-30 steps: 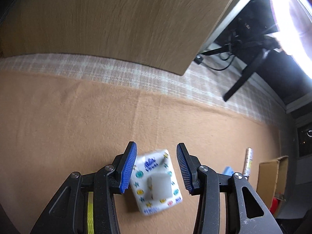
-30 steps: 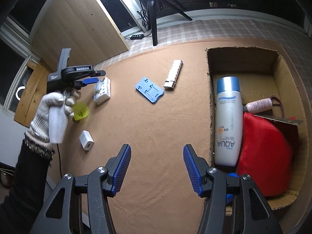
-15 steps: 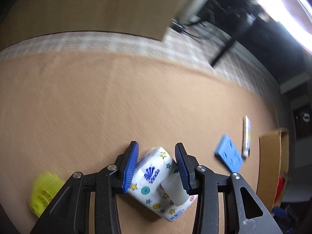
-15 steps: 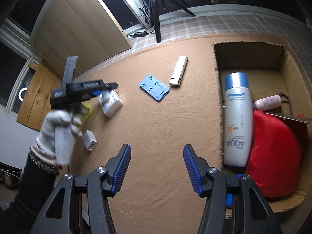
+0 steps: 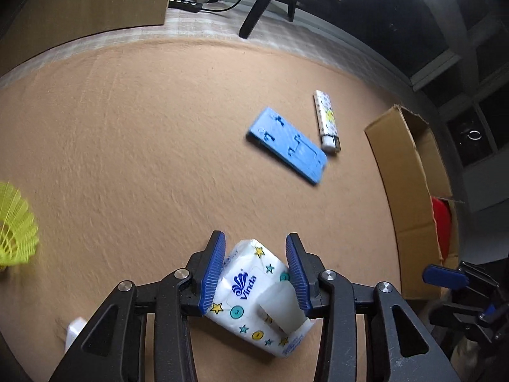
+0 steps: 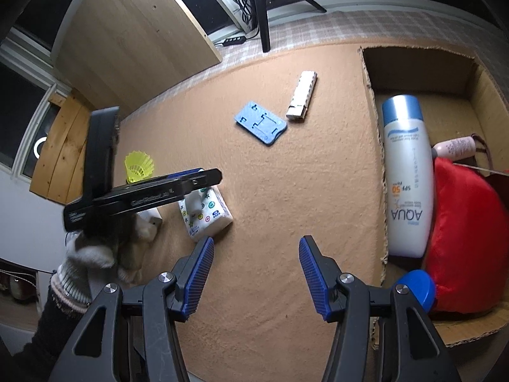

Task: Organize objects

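Note:
My left gripper (image 5: 255, 270) is shut on a white Vinda tissue pack (image 5: 254, 296) with stars and dots, held just above the tan mat. In the right wrist view the same pack (image 6: 206, 216) hangs under the left gripper (image 6: 194, 180), left of centre. My right gripper (image 6: 254, 273) is open and empty over the mat near the front. The open cardboard box (image 6: 372, 121) sits at the right; it also shows in the left wrist view (image 5: 410, 197).
On the mat lie a blue plastic plate (image 6: 260, 126), a patterned lighter (image 6: 301, 98), a yellow shuttlecock (image 6: 139, 167) and a small white charger (image 6: 152, 219). The box holds a white sunscreen bottle (image 6: 405, 175), a pink bottle (image 6: 453, 147) and a red bag (image 6: 467, 235).
My left gripper closed on the tissue pack, lifted it and carried it rightward toward the box while turning. The right gripper stayed open and shifted only slightly.

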Action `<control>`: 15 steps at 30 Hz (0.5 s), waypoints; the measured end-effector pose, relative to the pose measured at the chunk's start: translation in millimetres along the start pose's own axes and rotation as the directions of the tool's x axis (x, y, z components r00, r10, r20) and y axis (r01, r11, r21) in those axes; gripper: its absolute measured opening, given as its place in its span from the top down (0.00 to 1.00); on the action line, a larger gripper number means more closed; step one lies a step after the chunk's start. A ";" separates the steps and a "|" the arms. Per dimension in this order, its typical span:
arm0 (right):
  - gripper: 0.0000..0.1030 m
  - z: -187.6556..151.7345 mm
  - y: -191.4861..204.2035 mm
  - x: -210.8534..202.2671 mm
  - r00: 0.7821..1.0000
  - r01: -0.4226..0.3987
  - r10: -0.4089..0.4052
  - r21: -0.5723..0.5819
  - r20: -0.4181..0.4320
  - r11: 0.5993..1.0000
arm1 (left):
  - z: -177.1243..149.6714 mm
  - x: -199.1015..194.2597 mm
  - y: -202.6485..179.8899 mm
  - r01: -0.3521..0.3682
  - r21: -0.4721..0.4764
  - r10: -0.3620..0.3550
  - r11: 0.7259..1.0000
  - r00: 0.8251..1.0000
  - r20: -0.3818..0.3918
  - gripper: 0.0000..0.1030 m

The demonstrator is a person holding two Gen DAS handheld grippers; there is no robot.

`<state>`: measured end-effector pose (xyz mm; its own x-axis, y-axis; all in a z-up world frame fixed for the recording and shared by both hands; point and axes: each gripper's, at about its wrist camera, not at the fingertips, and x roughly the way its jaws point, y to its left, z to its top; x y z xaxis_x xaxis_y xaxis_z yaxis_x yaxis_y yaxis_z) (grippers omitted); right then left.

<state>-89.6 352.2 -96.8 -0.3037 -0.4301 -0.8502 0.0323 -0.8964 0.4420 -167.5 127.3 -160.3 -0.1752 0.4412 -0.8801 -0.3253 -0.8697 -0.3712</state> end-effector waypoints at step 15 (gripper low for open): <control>0.50 36.6 10.3 46.6 0.993 -0.109 0.111 0.031 -0.037 0.994 | -48.5 -48.0 34.2 0.106 -0.174 -0.091 0.979 0.992 0.092 0.59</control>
<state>-138.3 326.8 -121.4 -0.2630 -0.5303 -0.8060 0.0357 -0.8402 0.5411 -125.2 65.7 -145.1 -0.2294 0.5374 -0.8115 -0.1752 -0.8429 -0.5087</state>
